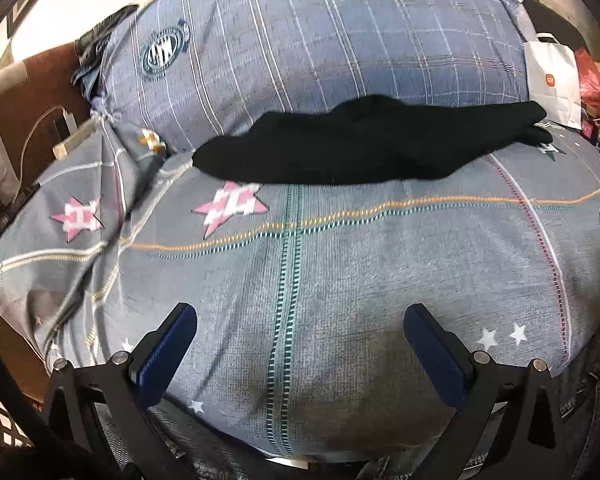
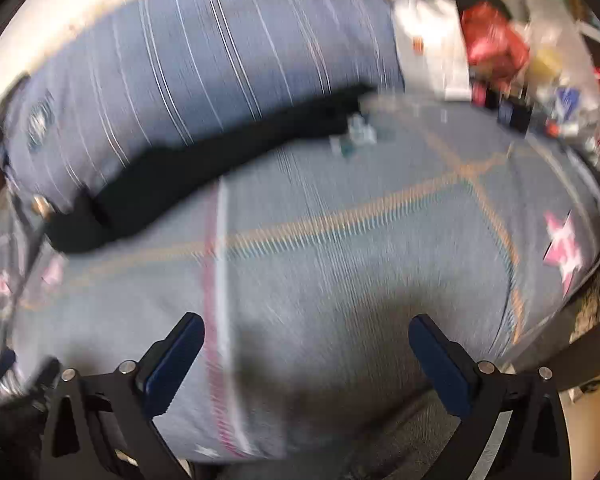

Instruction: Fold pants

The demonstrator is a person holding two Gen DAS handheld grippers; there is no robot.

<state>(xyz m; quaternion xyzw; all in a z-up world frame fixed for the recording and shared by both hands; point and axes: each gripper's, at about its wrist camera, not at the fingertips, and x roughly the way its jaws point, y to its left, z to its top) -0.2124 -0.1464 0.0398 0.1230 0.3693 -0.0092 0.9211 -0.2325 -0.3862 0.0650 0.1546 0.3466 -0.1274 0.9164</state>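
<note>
pants (image 1: 364, 140) well beyond both spread grippers (image 1: 300, 320)

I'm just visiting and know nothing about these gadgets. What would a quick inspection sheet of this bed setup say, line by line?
Surface: a bed sheet, grey-blue with stripes and pink stars, wrinkled at its left side.
Job's things: black pants lie stretched across the far part of the bed, against a plaid pillow; neither gripper touches them.
Clutter: a white paper bag and a red bag sit at the far right; smaller items beside them are too blurred to name.
Grippers: left gripper and right gripper are both open, empty, above the near sheet.
Cables: a pale cable runs to a small box at far left.
Surroundings: a light wall behind the pillow; the right view is motion-blurred.
</note>
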